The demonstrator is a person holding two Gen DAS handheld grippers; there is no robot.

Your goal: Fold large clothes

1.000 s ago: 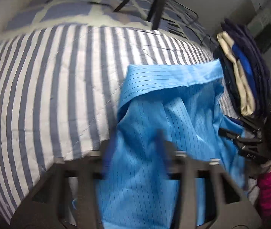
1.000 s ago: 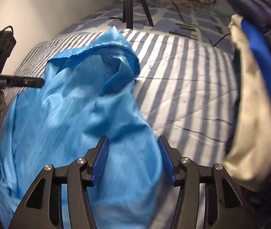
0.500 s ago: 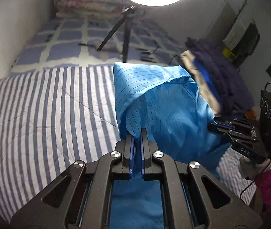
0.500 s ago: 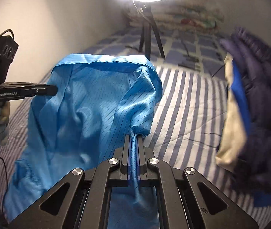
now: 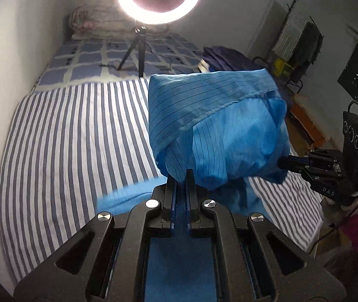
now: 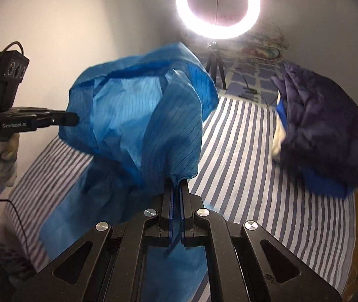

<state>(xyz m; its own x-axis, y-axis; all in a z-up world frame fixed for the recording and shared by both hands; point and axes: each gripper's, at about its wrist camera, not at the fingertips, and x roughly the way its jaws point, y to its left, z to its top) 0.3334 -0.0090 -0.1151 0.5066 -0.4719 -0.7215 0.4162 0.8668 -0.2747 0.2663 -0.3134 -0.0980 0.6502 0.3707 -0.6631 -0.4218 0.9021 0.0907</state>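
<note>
A: Left gripper [image 5: 181, 176] is clamped tight on a pinch of the blue garment [image 5: 216, 125], and the right gripper [image 6: 176, 185] is clamped on another pinch of the same cloth, jaws nearly meeting through it!

B: So both have it. Where's the garment hanging?

A: Bunched up in the air between the two grippers, above the striped bed [image 5: 78, 138], with its lower part trailing down toward the sheet. A seamed edge runs across the top of the bundle.

B: How will it handle, you reckon?

A: Thin, light, very floppy, I'd say. It balloons and creases freely, and looks a bit slick. I'd take hold along that seamed edge or at the corners, where the layers are thicker.

B: Anything else near the bed?

A: A dark pile of clothes [image 6: 325, 130] on its far right side, and a ring light [image 6: 216, 7] at its far end.
</note>
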